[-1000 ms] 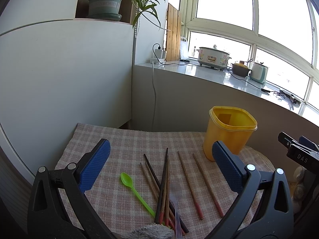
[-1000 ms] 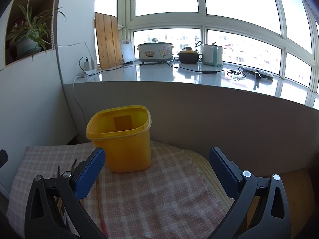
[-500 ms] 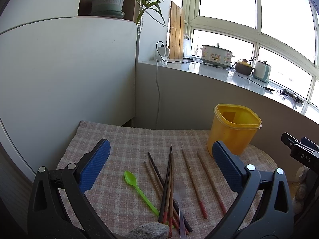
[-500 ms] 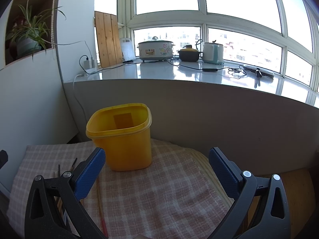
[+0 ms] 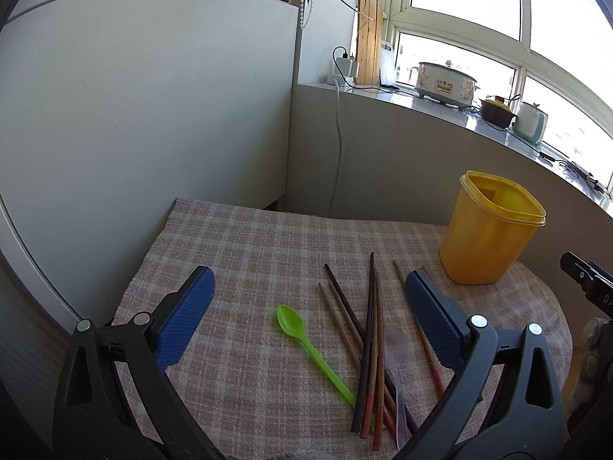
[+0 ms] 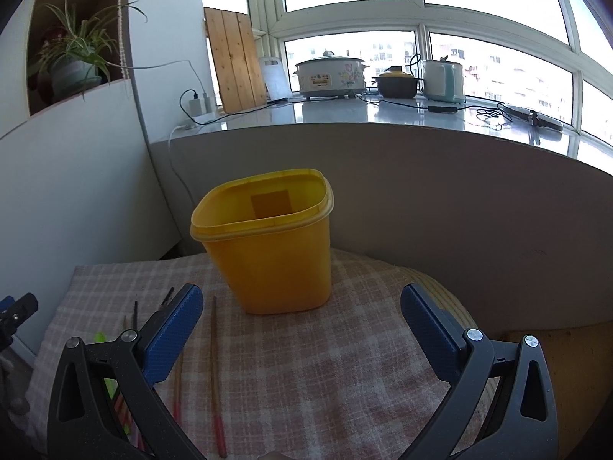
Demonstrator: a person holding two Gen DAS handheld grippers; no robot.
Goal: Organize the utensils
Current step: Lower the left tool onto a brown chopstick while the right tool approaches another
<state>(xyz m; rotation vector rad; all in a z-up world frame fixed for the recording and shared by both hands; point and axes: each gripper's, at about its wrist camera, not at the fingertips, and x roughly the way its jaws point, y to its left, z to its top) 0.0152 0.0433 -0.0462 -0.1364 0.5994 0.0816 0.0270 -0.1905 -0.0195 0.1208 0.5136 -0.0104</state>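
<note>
A green plastic spoon (image 5: 306,341) lies on the checked cloth (image 5: 245,253), between the open fingers of my left gripper (image 5: 306,306), which hovers above it. Right of it lie several wooden chopsticks (image 5: 371,341) with red ends, and a clear plastic spoon (image 5: 396,360) among them. A yellow tub (image 5: 488,230) stands empty at the cloth's far right. In the right wrist view the yellow tub (image 6: 268,245) sits just ahead of my open right gripper (image 6: 300,314). A red-tipped chopstick (image 6: 215,372) lies beside its left finger.
A white cabinet (image 5: 145,115) walls the left side. A grey ledge (image 6: 421,199) rises right behind the tub, with a cooker (image 6: 331,76), a pot and a kettle on top. A white cable (image 5: 337,142) hangs down behind the cloth. The cloth's right edge (image 6: 440,291) drops off.
The left gripper has tilted down and moved forward over the utensils, so the spoon and chopsticks now lie between its fingers. The right gripper has crept slightly closer to the tub.
</note>
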